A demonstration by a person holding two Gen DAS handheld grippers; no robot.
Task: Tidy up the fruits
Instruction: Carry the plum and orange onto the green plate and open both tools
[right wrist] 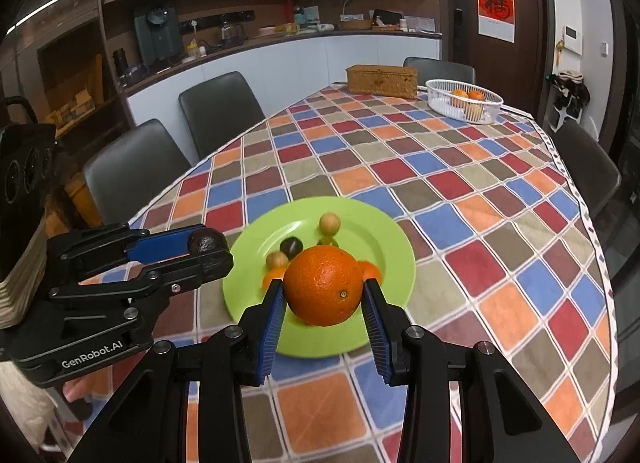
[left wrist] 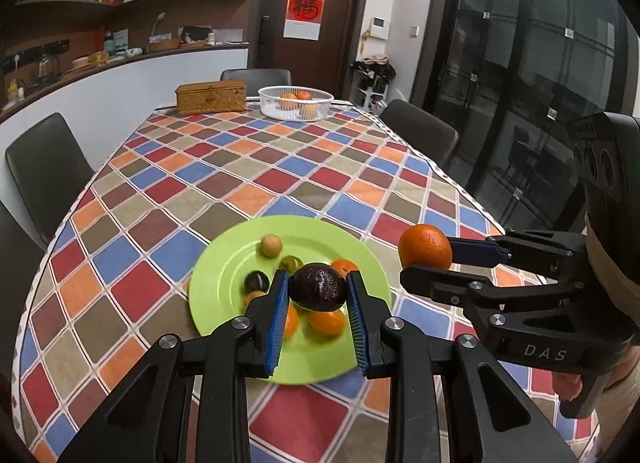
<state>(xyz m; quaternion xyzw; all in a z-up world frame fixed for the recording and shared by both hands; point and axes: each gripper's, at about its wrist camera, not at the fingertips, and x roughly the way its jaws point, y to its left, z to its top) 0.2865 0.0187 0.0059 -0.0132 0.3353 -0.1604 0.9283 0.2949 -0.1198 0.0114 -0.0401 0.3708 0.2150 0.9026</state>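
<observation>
My left gripper (left wrist: pixel 318 287) is shut on a dark avocado (left wrist: pixel 319 287) and holds it above the green plate (left wrist: pixel 224 283). It also shows in the right wrist view (right wrist: pixel 208 245) at the plate's left. My right gripper (right wrist: pixel 324 291) is shut on a large orange (right wrist: pixel 325 286), lifted over the plate (right wrist: pixel 384 235). It shows in the left wrist view (left wrist: pixel 426 259) with the orange (left wrist: pixel 425 246) beside the plate's right rim. Several small fruits lie on the plate: a tan round one (left wrist: pixel 272 245), a dark plum (left wrist: pixel 256 281), small oranges (left wrist: pixel 327 321).
A white basket (left wrist: pixel 296 113) with oranges and a woven box (left wrist: pixel 211 97) stand at the table's far end. The basket (right wrist: pixel 440 103) also shows in the right wrist view. Dark chairs (right wrist: pixel 136 167) line both sides of the checkered table (left wrist: pixel 224 183).
</observation>
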